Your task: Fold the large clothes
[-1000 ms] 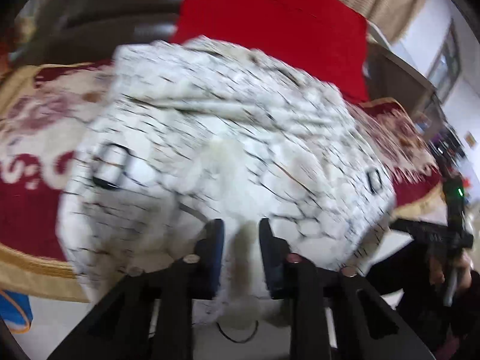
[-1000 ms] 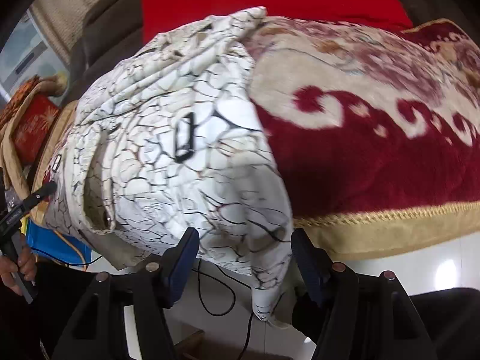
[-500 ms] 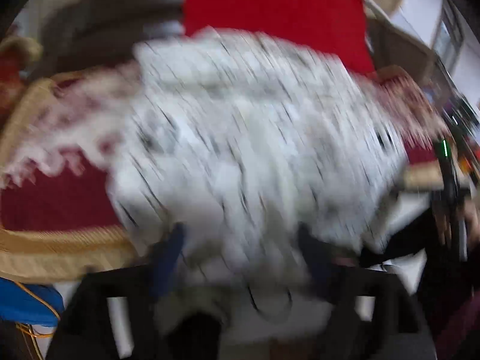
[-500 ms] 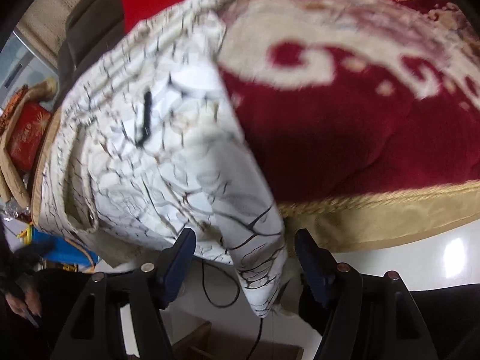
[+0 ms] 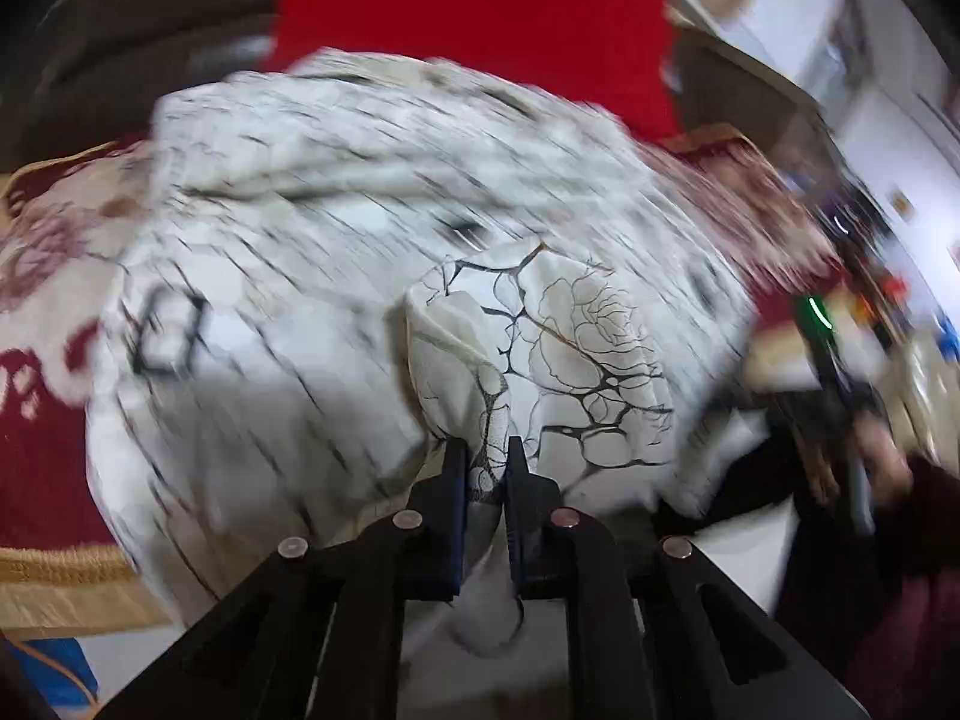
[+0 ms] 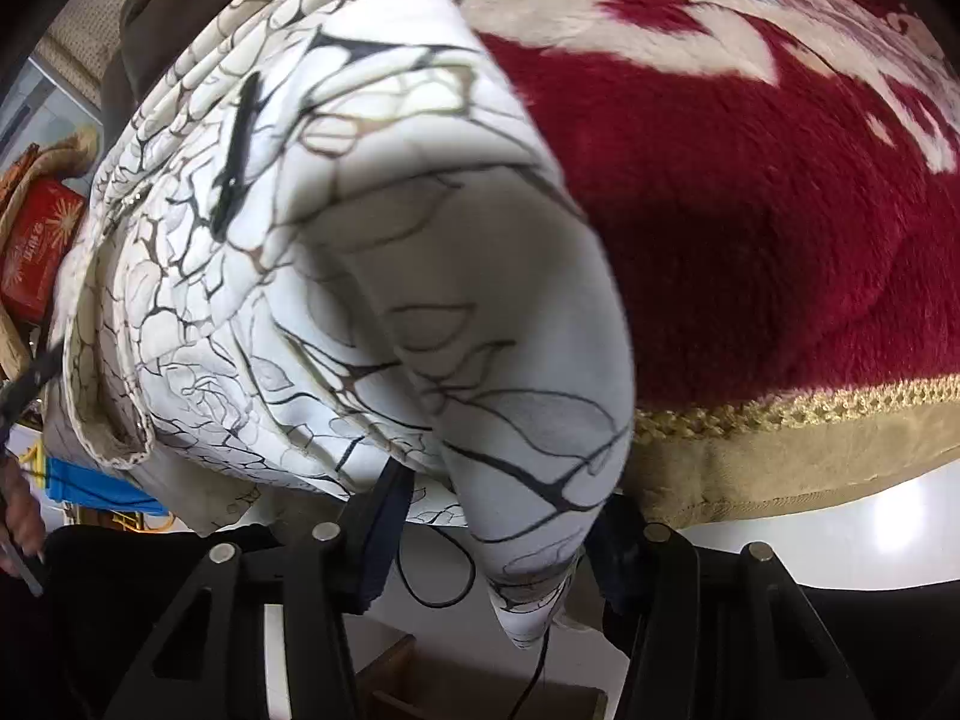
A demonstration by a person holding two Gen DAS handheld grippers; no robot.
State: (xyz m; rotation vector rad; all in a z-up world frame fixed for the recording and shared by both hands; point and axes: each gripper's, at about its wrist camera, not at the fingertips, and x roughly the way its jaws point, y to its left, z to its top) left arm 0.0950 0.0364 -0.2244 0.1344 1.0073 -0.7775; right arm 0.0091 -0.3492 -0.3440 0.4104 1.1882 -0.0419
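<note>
A large white garment with a black crackle and rose print (image 5: 312, 252) lies bunched on a red and cream blanket (image 5: 42, 420) over a sofa seat. My left gripper (image 5: 485, 450) is closing, and its jaws pinch a raised fold at the garment's near edge. In the right wrist view the same garment (image 6: 336, 276) hangs over the seat's front edge. A drooping corner hangs between the fingers of my right gripper (image 6: 504, 498), whose jaws are closing. A gap still shows beside the left pad.
The blanket (image 6: 750, 228) has a gold fringe (image 6: 780, 414) along the seat front. A red cushion (image 5: 480, 30) stands behind the garment. A black cable (image 6: 432, 576) lies on the pale floor below. At the far left are a red box (image 6: 36, 252) and something blue (image 6: 90, 486).
The left jaws spread wide half a second ago and have now shut on a fold of the garment. The right gripper sank closer to the hanging corner, and its jaws narrowed.
</note>
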